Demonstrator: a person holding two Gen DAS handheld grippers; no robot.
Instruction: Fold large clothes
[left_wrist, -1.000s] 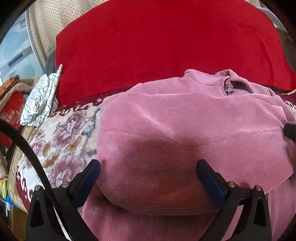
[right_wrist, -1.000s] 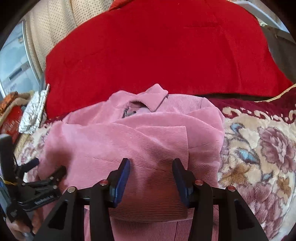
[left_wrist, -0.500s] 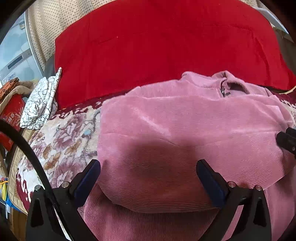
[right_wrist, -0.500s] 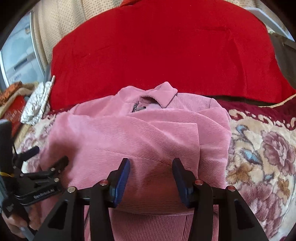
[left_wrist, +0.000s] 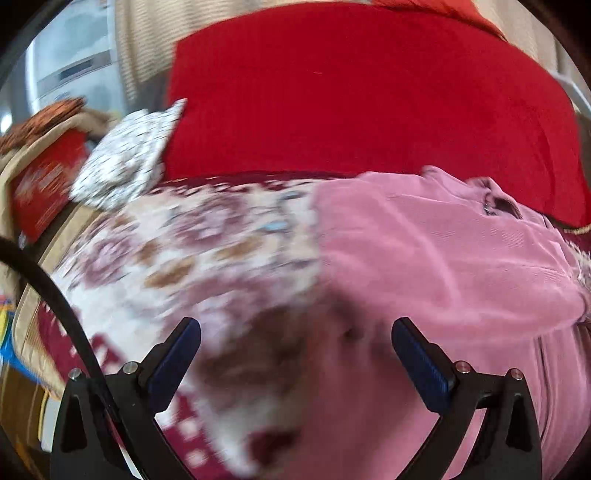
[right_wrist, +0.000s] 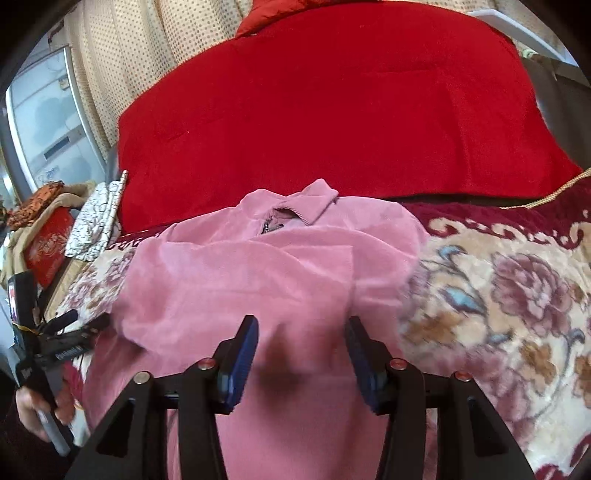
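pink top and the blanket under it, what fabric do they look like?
Pink top: looks like fine-wale corduroy or ribbed velour, soft matte nap; faint parallel ribs show near the collar. Blanket: likely plush fleece, fuzzy surface with printed florals. Both are guesses from texture.

A floral blanket (right_wrist: 517, 295) in cream and maroon covers the bed, with a big red cushion (right_wrist: 332, 122) behind it. Dotted beige curtains (right_wrist: 122, 66) hang beside a bright window (right_wrist: 44, 122).
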